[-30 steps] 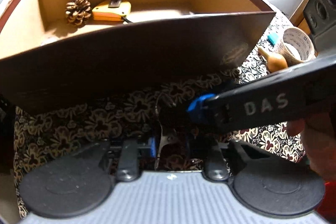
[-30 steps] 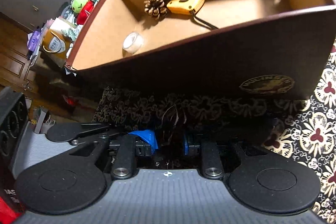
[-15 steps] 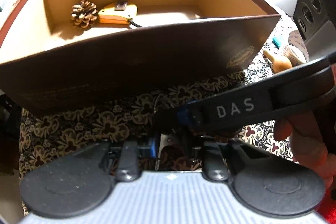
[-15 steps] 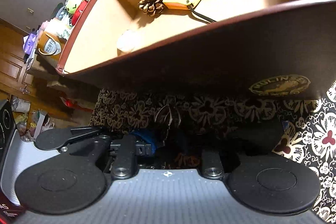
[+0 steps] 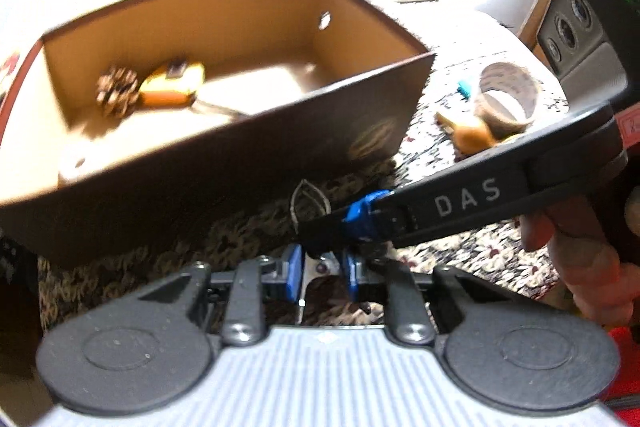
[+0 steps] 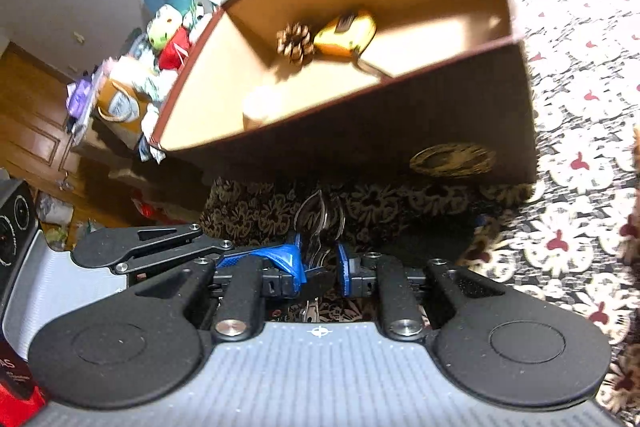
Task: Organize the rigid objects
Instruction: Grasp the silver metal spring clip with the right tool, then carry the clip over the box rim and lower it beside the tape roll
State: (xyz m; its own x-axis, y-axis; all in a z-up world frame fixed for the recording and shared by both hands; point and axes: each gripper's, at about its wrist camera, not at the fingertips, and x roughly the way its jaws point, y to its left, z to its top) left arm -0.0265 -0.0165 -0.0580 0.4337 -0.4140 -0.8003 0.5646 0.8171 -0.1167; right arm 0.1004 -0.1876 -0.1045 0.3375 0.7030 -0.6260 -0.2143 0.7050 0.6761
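A small silver metal piece with thin wire loops (image 5: 307,198) (image 6: 320,219) hangs over the floral cloth in front of the brown box (image 5: 224,163) (image 6: 400,131). My left gripper (image 5: 322,273) is shut on its lower end. My right gripper (image 6: 320,265) is shut on it too, its finger reaching in from the right in the left wrist view (image 5: 360,221). Inside the box lie a pine cone (image 5: 117,92) (image 6: 295,41), a yellow tape measure (image 5: 172,86) (image 6: 346,33) and a white tape roll (image 5: 76,163) (image 6: 262,105).
On the floral tablecloth (image 5: 472,255) right of the box stand a large tape roll (image 5: 506,97), a tan wooden gourd-shaped piece (image 5: 472,135) and a small teal item (image 5: 464,89). A cluttered shelf with toys (image 6: 168,31) is at the left. A hand (image 5: 584,259) holds the right gripper.
Both grippers have drawn up and back from the box, so more of its inside shows. The right gripper's pads have narrowed onto the metal piece.
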